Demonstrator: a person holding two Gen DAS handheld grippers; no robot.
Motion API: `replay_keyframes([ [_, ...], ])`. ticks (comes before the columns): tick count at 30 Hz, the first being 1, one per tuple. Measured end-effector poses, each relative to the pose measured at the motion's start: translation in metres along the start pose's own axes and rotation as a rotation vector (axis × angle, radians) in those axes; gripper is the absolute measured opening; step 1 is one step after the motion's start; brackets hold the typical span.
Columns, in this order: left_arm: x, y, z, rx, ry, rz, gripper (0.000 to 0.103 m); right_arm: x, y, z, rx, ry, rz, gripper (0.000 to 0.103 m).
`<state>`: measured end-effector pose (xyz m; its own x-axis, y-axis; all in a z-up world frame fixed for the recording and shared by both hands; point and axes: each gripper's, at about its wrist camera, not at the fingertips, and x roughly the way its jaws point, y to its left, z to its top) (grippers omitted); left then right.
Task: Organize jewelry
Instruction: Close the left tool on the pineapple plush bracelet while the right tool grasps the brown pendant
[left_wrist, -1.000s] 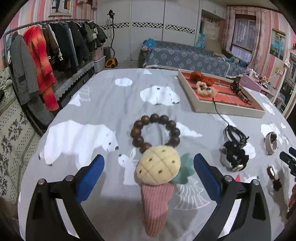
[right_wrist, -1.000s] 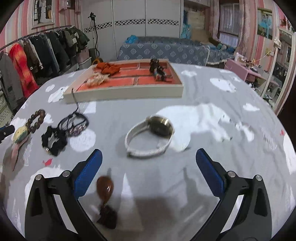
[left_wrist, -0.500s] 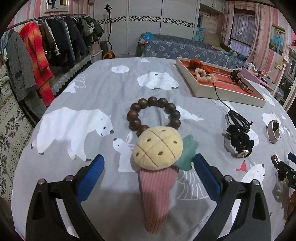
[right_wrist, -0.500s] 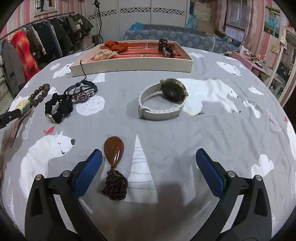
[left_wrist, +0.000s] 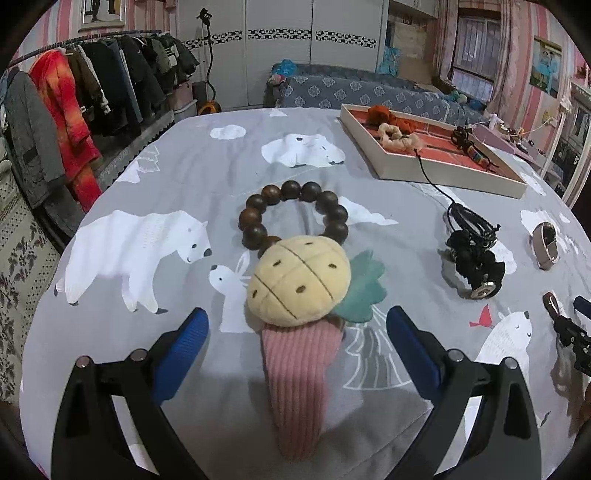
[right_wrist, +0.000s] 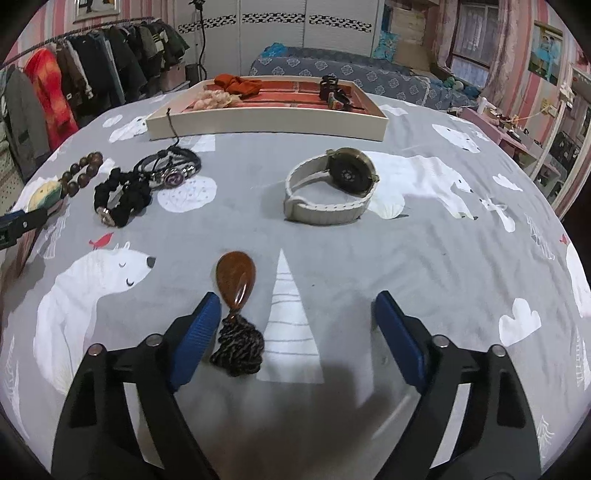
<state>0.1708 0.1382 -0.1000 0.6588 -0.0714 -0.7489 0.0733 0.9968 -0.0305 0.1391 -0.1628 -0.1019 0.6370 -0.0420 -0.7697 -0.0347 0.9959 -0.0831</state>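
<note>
Closing since before, right claw (right_wrist: 293, 317) straddles unmarked pendant (right_wrist: 236, 280)

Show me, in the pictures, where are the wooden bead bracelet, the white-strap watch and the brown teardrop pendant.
wooden bead bracelet (left_wrist: 290, 190), left wrist view, on a far bead.
white-strap watch (right_wrist: 349, 174), right wrist view, on the round case.
brown teardrop pendant (right_wrist: 235, 275), right wrist view, on the polished stone.

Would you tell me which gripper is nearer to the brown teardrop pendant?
Right. The right gripper, jaws closing, has the pendant just ahead beside its left finger, untouched. The left gripper straddles the pineapple hair clip, well off.
</note>
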Motion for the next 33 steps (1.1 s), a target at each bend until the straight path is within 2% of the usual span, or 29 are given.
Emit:
replay_keyframes([
  [6, 0.002, 0.002, 0.000, -0.013, -0.003, -0.004, 0.094, -0.002, 0.005, -0.002, -0.014, 0.005, 0.003, 0.070],
  [13, 0.004, 0.002, 0.000, -0.013, 0.006, -0.012, 0.093, -0.003, 0.008, -0.005, -0.013, 0.011, 0.009, 0.062],
  [17, 0.010, 0.005, -0.001, -0.026, 0.035, -0.026, 0.074, -0.003, 0.010, -0.005, -0.023, 0.011, 0.014, 0.057],
  [24, 0.011, 0.008, -0.002, -0.041, 0.045, -0.031, 0.062, -0.005, 0.013, -0.006, -0.031, 0.012, 0.045, 0.042],
  [26, 0.011, 0.007, -0.003, -0.033, 0.044, -0.032, 0.057, -0.005, 0.014, -0.007, -0.035, 0.009, 0.052, 0.036],
  [28, 0.010, 0.005, -0.003, -0.021, 0.043, -0.034, 0.052, -0.005, 0.014, -0.007, -0.036, 0.008, 0.059, 0.025],
  [33, 0.012, 0.004, -0.004, -0.013, 0.047, -0.032, 0.044, -0.005, 0.012, -0.007, -0.027, 0.007, 0.074, 0.024],
])
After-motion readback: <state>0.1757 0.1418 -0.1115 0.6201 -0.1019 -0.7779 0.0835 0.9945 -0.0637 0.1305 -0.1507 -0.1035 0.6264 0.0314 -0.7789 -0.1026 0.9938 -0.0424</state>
